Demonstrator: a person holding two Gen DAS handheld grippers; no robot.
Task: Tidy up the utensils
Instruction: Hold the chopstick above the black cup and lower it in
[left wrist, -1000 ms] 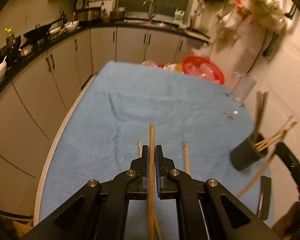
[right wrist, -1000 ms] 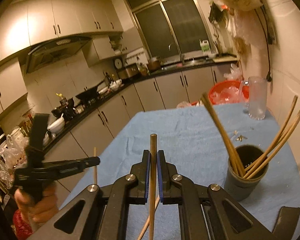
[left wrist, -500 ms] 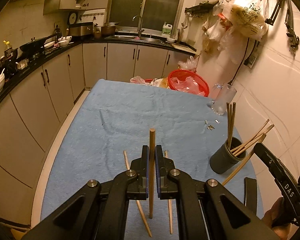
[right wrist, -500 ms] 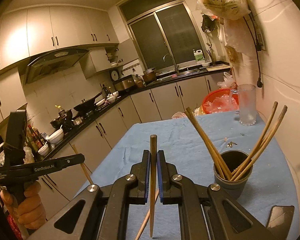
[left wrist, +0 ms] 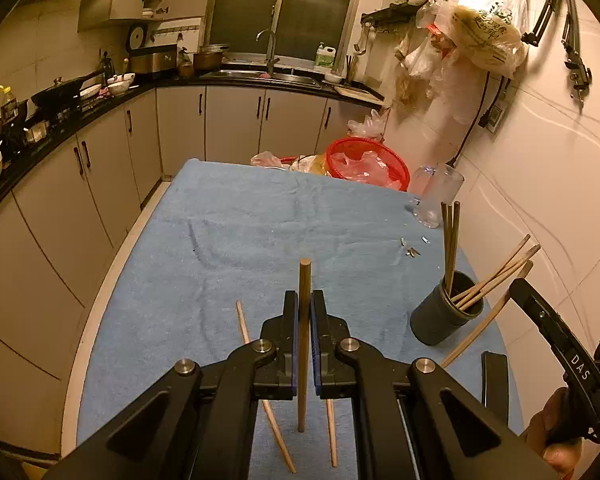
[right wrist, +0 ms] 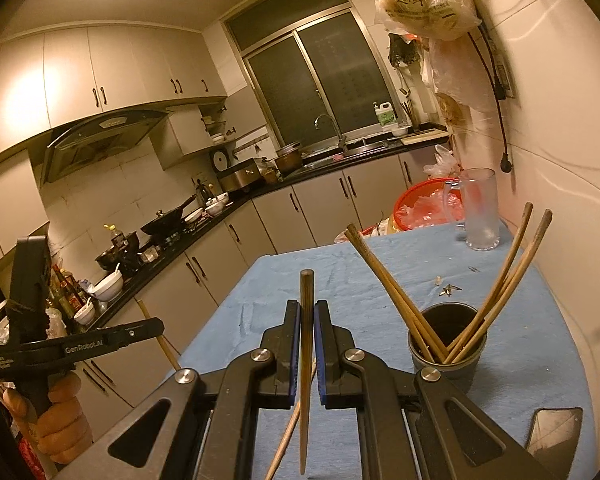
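Note:
My left gripper (left wrist: pixel 304 306) is shut on a wooden chopstick (left wrist: pixel 303 344), held upright above the blue towel (left wrist: pixel 260 232). My right gripper (right wrist: pixel 307 312) is shut on another chopstick (right wrist: pixel 306 360), also upright, left of the dark holder cup (right wrist: pixel 446 344). The cup (left wrist: pixel 444 314) holds several chopsticks. Two loose chopsticks (left wrist: pixel 260 384) lie on the towel under my left gripper. In the left wrist view the right gripper shows at the right edge (left wrist: pixel 516 292) with its chopstick slanting beside the cup.
A glass mug (left wrist: pixel 436 194) and a red basket (left wrist: pixel 366 162) stand at the table's far end. A phone (right wrist: pixel 554 432) lies at the near right. Small scraps (left wrist: pixel 412 250) lie near the wall. Cabinets run along the left.
Both grippers have risen and tilted up with their chopsticks, so more of the kitchen shows. The cup now sits farther below and ahead.

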